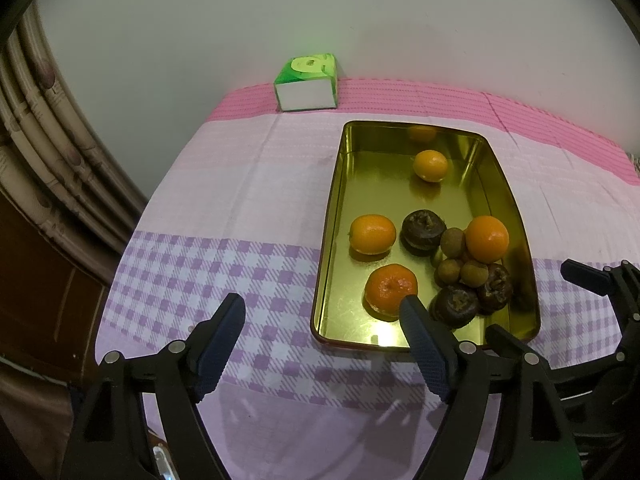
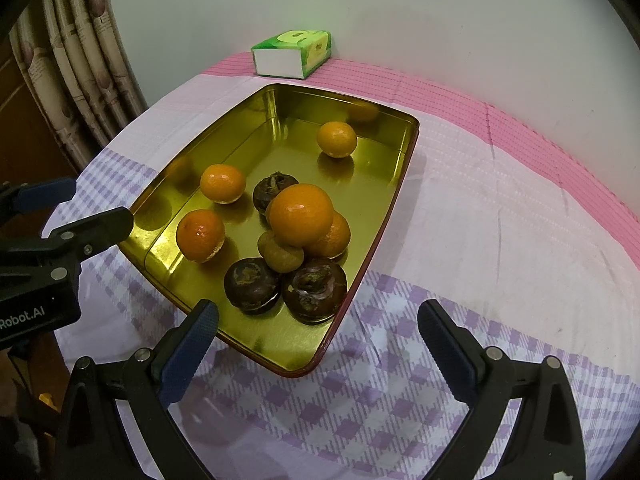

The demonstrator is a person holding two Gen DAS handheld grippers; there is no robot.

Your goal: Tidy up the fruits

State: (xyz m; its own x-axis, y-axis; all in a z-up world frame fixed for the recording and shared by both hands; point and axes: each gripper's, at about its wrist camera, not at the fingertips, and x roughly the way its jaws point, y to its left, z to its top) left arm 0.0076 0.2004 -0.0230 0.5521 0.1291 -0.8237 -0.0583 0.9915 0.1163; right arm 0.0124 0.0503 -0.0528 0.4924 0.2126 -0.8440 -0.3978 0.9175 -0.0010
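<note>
In the left wrist view, the left hand-held gripper hangs with its jaws apart and nothing between them, above the checked cloth on the worktop. Its right finger sits over the near edge of the gold tin tray, just in front of a reddish mandarin at about one o'clock. Beyond lie more mandarins, dark round fruits and small brown ones, heaped at two o'clock. A careless reach could knock that heap, since one orange rests on top and would likely roll. In the right wrist view, the right hand-held gripper is likewise spread and empty, straddling the tray's near corner, two dark fruits just ahead at twelve o'clock. The shiny tray may slide on the cloth if a finger catches its rim. A green tissue box stands far back.
</note>
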